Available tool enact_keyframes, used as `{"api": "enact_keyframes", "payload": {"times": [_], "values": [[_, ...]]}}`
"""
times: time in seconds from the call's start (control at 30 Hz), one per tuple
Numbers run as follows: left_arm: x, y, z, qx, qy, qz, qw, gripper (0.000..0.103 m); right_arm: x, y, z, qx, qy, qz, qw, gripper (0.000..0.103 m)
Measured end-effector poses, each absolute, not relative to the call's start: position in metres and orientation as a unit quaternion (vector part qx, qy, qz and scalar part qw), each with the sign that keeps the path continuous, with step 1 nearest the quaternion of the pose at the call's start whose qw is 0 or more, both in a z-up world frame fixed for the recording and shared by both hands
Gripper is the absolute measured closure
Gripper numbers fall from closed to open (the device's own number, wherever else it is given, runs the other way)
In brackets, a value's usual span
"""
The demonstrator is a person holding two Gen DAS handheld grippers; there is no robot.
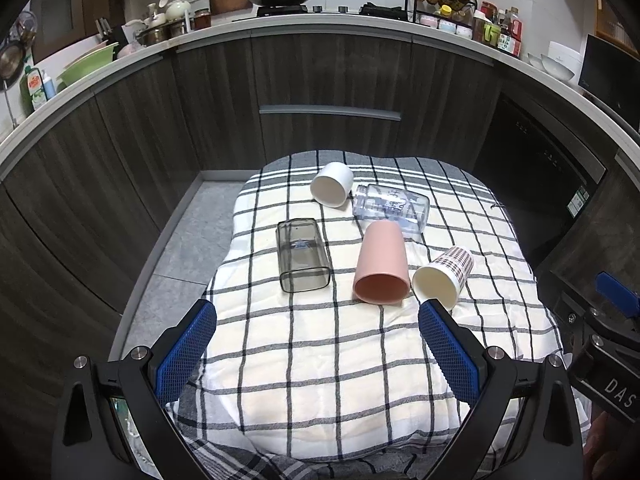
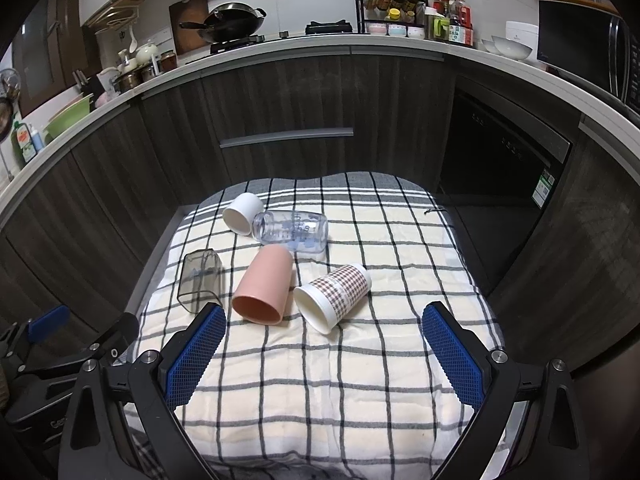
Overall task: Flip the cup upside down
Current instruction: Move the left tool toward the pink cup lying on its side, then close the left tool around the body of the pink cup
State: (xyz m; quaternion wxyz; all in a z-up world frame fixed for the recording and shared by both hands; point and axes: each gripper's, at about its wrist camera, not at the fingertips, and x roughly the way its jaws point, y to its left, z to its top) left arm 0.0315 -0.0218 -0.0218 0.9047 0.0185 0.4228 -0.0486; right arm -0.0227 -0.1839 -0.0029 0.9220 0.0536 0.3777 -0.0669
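Only right-wrist view: plaid cup's (image 2: 334, 297) full side; both tongs wide.

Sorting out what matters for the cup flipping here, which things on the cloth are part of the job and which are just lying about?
For the job:
pink cup, on its side
checked paper cup, on its side
white cup, on its side
smoky square cup, on its side
left tool and right tool, both open, holding nothing

Lying about:
clear bottle
checked cloth
wok
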Motion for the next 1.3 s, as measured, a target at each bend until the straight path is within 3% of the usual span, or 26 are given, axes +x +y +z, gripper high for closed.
{"api": "enact_keyframes", "payload": {"times": [0.7,1.3], "values": [[0.124,-0.095,-0.067,0.071,0.467,-0.083,0.878,0.000,0.033,-0.234,-0.033,0.079,0.375,-0.118,0.916,0.004],[0.205,-0.127,-0.161,0.094,0.580,-0.111,0.801,0.001,0.103,-0.263,-0.095,0.101,0.415,-0.148,0.892,0.004]]}}
